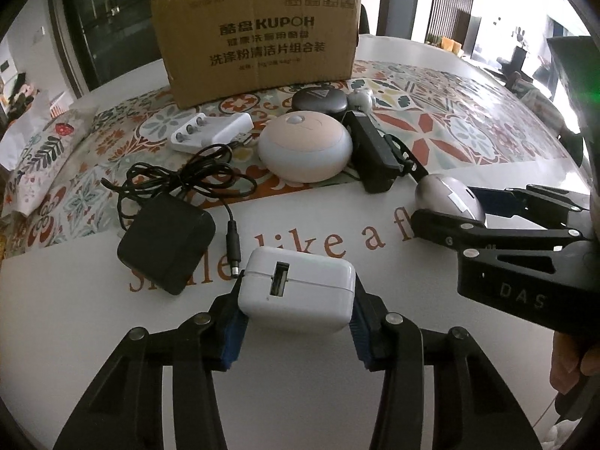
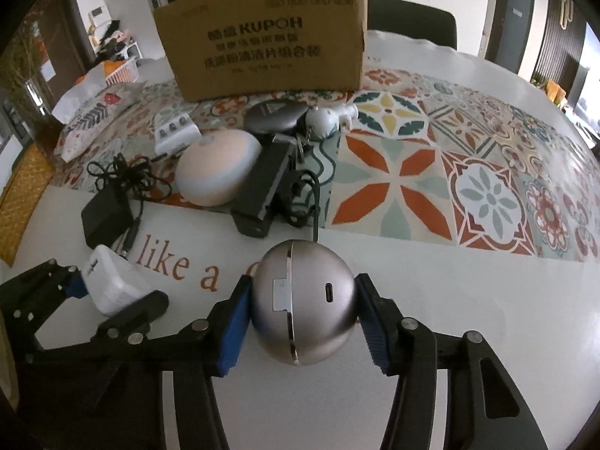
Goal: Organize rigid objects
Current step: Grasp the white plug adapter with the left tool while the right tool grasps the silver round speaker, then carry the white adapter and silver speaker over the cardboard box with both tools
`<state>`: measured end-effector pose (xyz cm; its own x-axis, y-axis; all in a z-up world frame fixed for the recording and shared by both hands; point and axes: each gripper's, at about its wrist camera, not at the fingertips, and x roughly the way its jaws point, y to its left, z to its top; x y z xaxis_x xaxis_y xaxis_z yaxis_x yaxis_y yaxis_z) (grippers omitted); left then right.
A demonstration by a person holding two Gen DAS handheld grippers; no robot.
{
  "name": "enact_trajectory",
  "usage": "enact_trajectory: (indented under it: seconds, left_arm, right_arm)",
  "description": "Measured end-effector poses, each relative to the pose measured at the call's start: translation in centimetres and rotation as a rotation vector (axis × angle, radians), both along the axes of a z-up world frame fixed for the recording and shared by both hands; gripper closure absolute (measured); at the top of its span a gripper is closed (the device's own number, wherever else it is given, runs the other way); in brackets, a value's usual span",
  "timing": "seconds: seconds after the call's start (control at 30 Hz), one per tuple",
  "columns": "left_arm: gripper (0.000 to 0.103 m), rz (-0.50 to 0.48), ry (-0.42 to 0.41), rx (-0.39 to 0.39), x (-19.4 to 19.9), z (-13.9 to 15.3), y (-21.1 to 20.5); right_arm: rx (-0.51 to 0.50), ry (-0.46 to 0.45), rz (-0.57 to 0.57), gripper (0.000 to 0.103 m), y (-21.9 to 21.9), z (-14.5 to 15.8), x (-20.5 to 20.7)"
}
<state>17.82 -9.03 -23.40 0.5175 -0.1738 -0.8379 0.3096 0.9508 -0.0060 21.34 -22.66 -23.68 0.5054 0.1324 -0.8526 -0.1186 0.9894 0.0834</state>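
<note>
Your left gripper (image 1: 296,332) pinches the white charger (image 1: 296,292) and your right gripper (image 2: 300,322) seemingly clamps the silver ball (image 2: 303,303) above the table (image 2: 450,300), whose round shell could slip from those pads.

Your left gripper (image 1: 297,324) clamps a white charger (image 1: 296,290) between its blue pads (image 1: 234,332); to its right, your right gripper (image 1: 468,208) holds a silver case (image 1: 448,198) above the table (image 1: 337,386).
</note>
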Motion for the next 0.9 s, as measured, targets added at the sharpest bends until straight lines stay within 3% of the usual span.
enact_trajectory:
  seconds: [0.4, 0.9]
  left_arm:
    - [0.056, 0.063, -0.018, -0.013, 0.7, 2.1, 0.0]
    - [0.056, 0.119, -0.137, -0.037, 2.7, 9.9, 1.1]
  right_arm:
    - [0.019, -0.022, 0.006, 0.048, -0.5, 1.6, 0.2]
    - [0.041, -0.178, 0.007, 0.048, -0.6, 9.3, 2.2]
